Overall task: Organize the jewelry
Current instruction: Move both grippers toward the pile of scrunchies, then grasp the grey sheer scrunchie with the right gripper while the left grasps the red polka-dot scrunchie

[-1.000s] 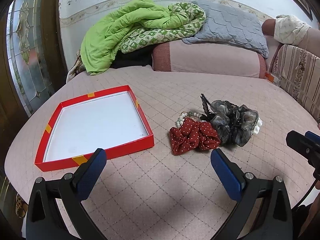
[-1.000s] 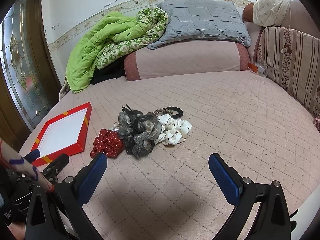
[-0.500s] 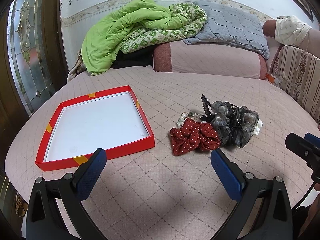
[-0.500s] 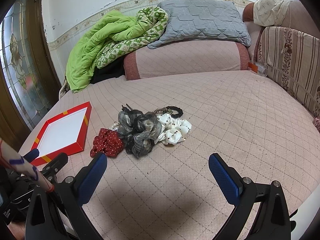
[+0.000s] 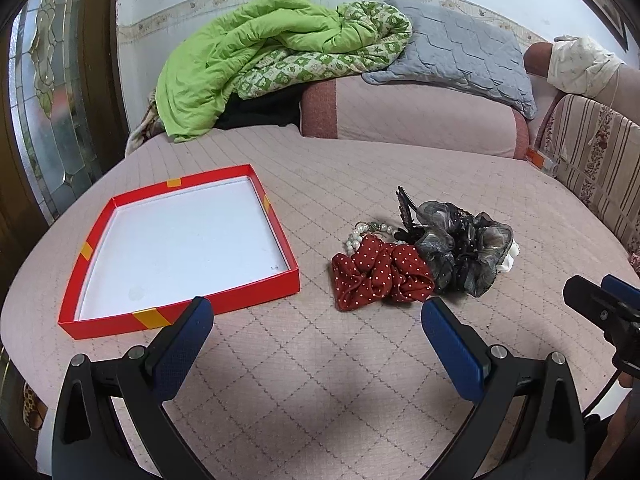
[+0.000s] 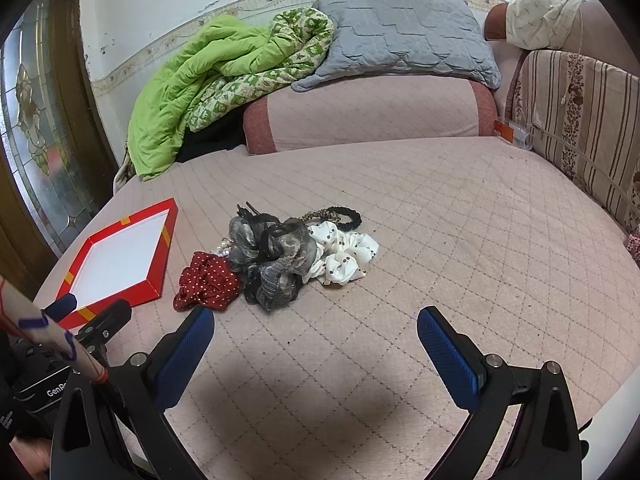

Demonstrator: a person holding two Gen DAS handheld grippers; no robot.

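A bed covered in a pink quilted spread filled both views, with a white wall and patterned border strip behind it. Near the middle of the spread lay a small heap of hair accessories and jewelry. A dark red scrunchie with white polka dots sat at the heap's left end, touching a grey and black sheer ruffled scrunchie beside it. A string of white pearl beads lay just behind the red one, partly hidden. A black claw clip stuck up at the grey scrunchie's back edge. On the far side, touching the grey one, rested a white scrunchie with brown dots, and behind that a thin dark braided hair band.

Left of the heap, apart from it, a shallow red cardboard box lid with a white inside and yellow tape patches lay open side up, holding nothing.

The left gripper hovered above the spread short of the red scrunchie, its blue-padded fingers spread wide, gripping nothing. The right gripper hung likewise, fingers wide apart, in front of the heap.

A green quilt and a grey quilted pillow were piled on a pink bolster at the head.
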